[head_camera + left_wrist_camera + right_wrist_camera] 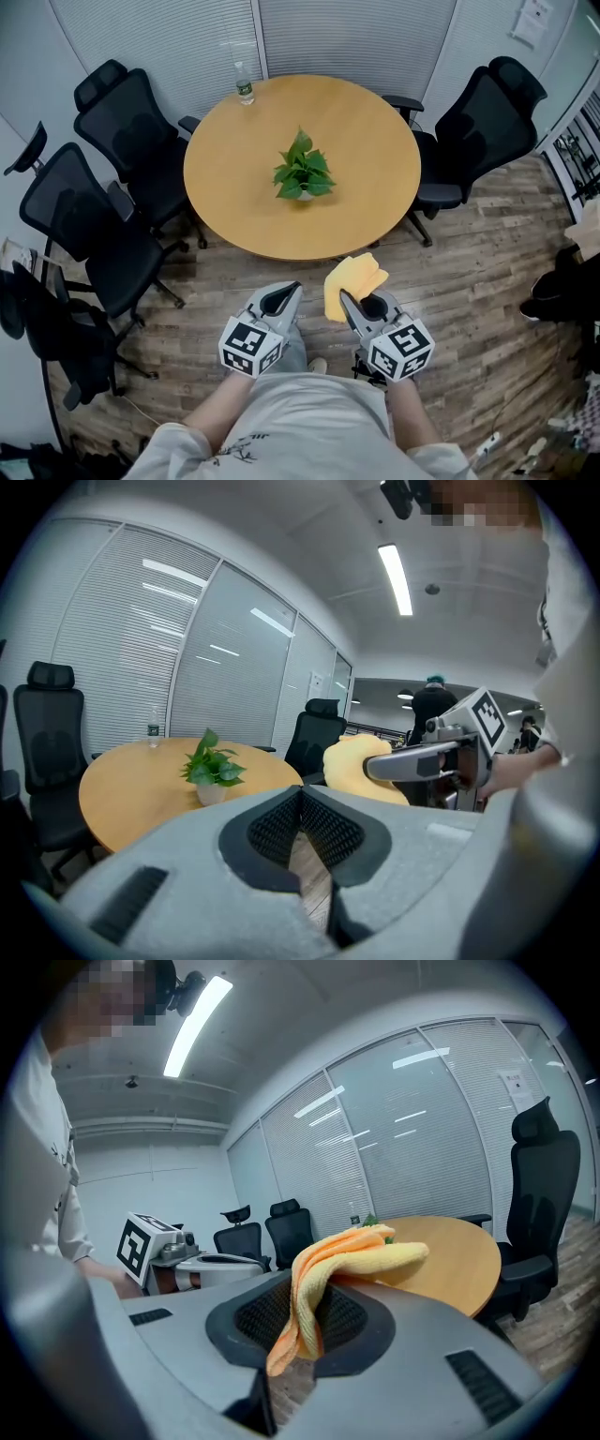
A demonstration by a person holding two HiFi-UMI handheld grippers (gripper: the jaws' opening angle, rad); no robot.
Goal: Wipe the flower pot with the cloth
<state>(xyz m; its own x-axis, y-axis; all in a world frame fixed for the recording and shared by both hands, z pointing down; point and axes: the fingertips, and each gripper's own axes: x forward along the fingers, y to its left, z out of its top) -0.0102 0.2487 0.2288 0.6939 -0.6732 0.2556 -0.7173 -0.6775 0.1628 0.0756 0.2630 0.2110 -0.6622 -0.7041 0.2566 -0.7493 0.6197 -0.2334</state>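
My left tool [284,295] is held low in front of the person's waist, tipped a little downward, its grey ribbed jaws pressed together on nothing. Ahead, the leafy plant's small pale flower pot [211,794] stands mid-way on the round wooden bench [375,141], well apart from both tools. My right tool [349,305] sits at the same tilt, clamped on a soft, folded yellow-orange cloth [353,279] that flops over its tip.
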